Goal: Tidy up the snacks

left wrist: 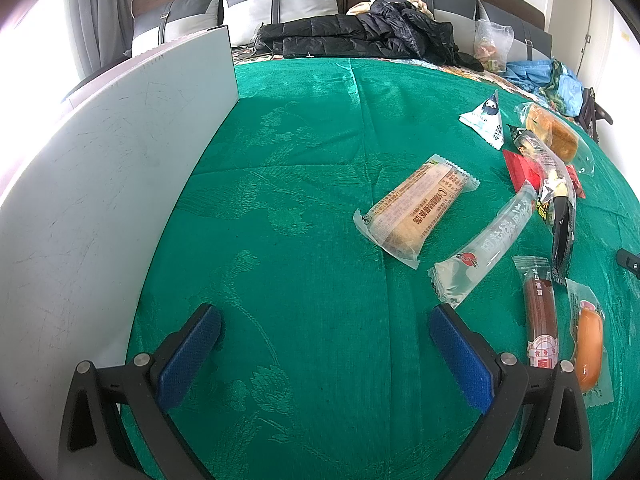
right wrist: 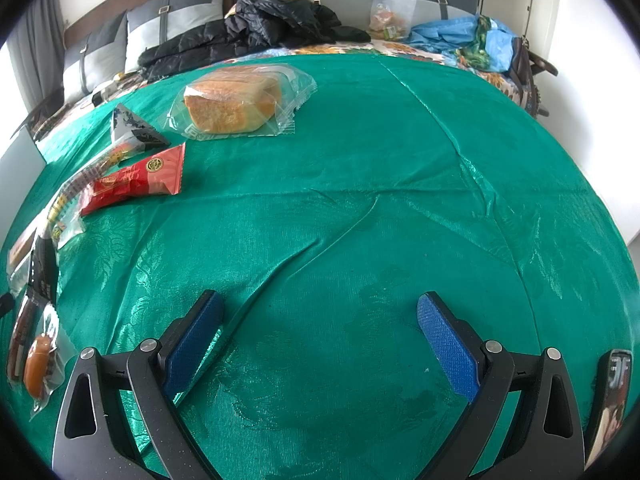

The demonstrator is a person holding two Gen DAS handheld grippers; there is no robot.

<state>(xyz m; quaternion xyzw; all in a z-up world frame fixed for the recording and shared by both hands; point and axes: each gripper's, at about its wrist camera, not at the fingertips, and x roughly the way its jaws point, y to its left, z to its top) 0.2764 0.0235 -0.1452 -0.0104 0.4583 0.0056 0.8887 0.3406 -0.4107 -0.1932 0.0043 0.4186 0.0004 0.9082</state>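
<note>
Jaws of the left gripper (left wrist: pixel 325 322) stand wide apart over bare green cloth (left wrist: pixel 304 184), their blue pads (left wrist: pixel 188 356) holding nothing; whether the tips touch the cloth cannot be told. To the left, a white board (left wrist: pixel 100 168) stands along the cloth's edge, forming a long boundary on that side. Between this board and the snacks lies a broad open stretch of cloth. To the right of the gripper, the snacks lie scattered: a tan wrapped cake bar (left wrist: pixel 416 210), a clear long packet (left wrist: pixel 484 248) whose lower end lies just beside the right finger, a dark red sausage stick (left wrist: pixel 540 316), an orange sausage in clear wrap (left wrist: pixel 589 354), a black-and-yellow packet (left wrist: pixel 558 196) overlapping a red packet (left wrist: pixel 520 170), a white triangular pouch (left wrist: pixel 486 118), and a wrapped bread loaf (left wrist: pixel 554 134). Jaws of the right gripper (right wrist: pixel 320 326) are likewise spread wide and empty above the cloth. In the right wrist view the snacks occupy the left side, with the bread loaf at upper left, leaving the centre and right of the cloth open up to its far edge, where a black jacket (right wrist: pixel 256 28) and blue bags (right wrist: pixel 464 36) lie.
</note>
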